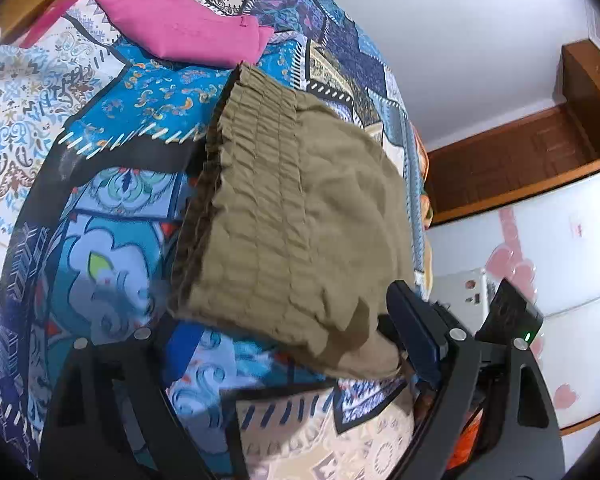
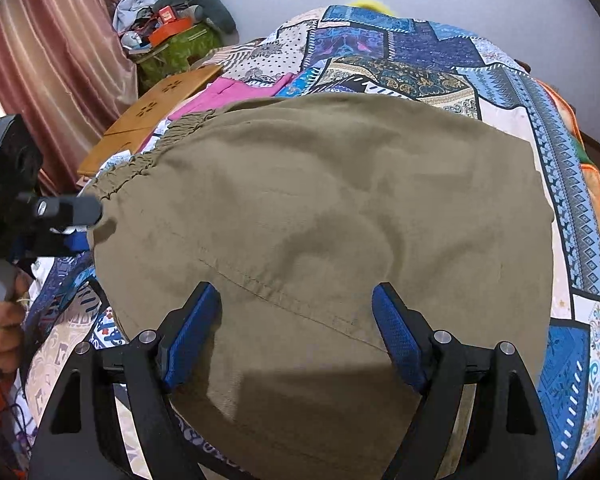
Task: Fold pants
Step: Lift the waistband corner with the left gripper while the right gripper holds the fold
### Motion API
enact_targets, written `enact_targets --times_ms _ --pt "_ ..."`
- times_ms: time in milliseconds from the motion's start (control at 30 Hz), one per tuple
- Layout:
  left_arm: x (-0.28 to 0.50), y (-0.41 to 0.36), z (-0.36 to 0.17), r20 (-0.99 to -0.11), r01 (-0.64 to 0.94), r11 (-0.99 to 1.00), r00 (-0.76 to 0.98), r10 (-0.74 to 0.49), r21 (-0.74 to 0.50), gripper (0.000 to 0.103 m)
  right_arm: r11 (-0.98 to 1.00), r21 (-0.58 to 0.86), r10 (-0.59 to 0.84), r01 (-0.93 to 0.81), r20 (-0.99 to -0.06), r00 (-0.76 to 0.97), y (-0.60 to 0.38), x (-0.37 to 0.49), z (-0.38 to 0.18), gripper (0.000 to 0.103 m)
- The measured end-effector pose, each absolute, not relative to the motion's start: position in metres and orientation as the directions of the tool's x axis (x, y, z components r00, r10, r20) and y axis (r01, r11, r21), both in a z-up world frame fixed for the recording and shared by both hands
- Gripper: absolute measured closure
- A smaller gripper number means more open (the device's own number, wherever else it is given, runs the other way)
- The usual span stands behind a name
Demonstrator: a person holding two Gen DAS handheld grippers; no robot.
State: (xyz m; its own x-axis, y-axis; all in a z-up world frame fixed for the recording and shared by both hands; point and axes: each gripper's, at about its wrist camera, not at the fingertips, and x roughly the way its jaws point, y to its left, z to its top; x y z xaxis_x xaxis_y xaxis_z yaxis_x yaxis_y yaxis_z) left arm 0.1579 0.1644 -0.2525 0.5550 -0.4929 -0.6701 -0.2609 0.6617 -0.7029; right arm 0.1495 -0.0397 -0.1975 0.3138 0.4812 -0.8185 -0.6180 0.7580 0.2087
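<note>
The pants [image 2: 320, 240], olive-khaki with a gathered elastic waistband [image 1: 252, 152], lie on the patchwork bedspread [image 1: 112, 200], and from here I see them folded into a broad flat pad that covers most of the near part of the bed; the waistband runs along the left side in my right-hand view, ruched and dark at its edge; a stitched seam [image 2: 284, 296] crosses the cloth diagonally just in front of my right gripper [image 2: 296, 332].

My right gripper hangs over the near part of the pants with its blue pads [image 2: 188, 336] spread wide, one to each side of the seam; nothing is pinched between them, and whether the tips touch the cloth I cannot tell.

My left gripper [image 1: 268, 332] has its jaws spread wide too; its right finger [image 1: 412, 320] sits at the near corner of the pants, at the ragged edge of the waistband, the cloth lying against its inner face, while the left finger is mostly below the frame; I see no pinch. In the right-hand view the same tool [image 2: 68, 212] reaches in from the left, its tip just at the waistband edge.

Beyond the khaki lies a folded pink garment [image 1: 180, 20], far left on the bedspread; a wooden board [image 2: 156, 108] sits past it.
</note>
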Motion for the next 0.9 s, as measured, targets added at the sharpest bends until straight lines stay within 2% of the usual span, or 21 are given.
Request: enact_targets --times_ms 33,67,100,200,467,633,700,833,900 --pt "0.159 0.166 -0.252 -0.67 -0.262 0.664 0.562 -0.485 -0.701 0.018 0.756 0.209 0.483 -0.621 -0.818 0.312 -0.04 0.149 -0.197 0.024" --pt "0.161 0.166 -0.25 -0.68 -0.268 0.675 0.564 -0.469 -0.687 0.026 0.753 0.212 0.486 -0.623 -0.817 0.31 -0.04 0.149 -0.198 0.024" --pt "0.162 0.166 -0.25 -0.697 -0.277 0.693 0.562 -0.445 -0.666 0.041 0.752 0.216 0.49 -0.623 -0.815 0.309 -0.04 0.149 -0.198 0.024" --pt "0.163 0.165 -0.248 -0.744 -0.305 0.739 0.552 -0.376 -0.6 0.058 0.751 0.223 0.495 -0.622 -0.813 0.307 -0.042 0.149 -0.197 0.024" --pt "0.15 0.15 -0.232 -0.813 -0.333 0.863 0.565 -0.14 -0.38 0.063 0.775 0.211 0.478 -0.595 -0.811 0.336 -0.053 0.138 -0.192 0.026" --pt "0.127 0.159 -0.216 -0.816 -0.399 0.907 0.565 0.125 -0.138 0.064 0.805 0.183 0.454 -0.564 -0.802 0.388 -0.076 0.122 -0.187 0.028" --pt "0.117 0.169 -0.212 -0.809 -0.431 0.899 0.554 0.194 -0.08 0.064 0.823 0.197 0.446 -0.533 -0.805 0.391 -0.09 0.12 -0.188 0.028" --pt "0.101 0.175 -0.202 -0.794 -0.436 0.9 0.553 0.254 -0.015 0.065 0.831 0.264 0.476 -0.489 -0.793 0.38 -0.114 0.116 -0.189 0.028" --pt "0.1 0.17 -0.193 -0.775 -0.427 0.904 0.571 0.271 0.001 0.067 0.854 0.241 0.44 -0.46 -0.808 0.393 -0.119 0.115 -0.189 0.028"
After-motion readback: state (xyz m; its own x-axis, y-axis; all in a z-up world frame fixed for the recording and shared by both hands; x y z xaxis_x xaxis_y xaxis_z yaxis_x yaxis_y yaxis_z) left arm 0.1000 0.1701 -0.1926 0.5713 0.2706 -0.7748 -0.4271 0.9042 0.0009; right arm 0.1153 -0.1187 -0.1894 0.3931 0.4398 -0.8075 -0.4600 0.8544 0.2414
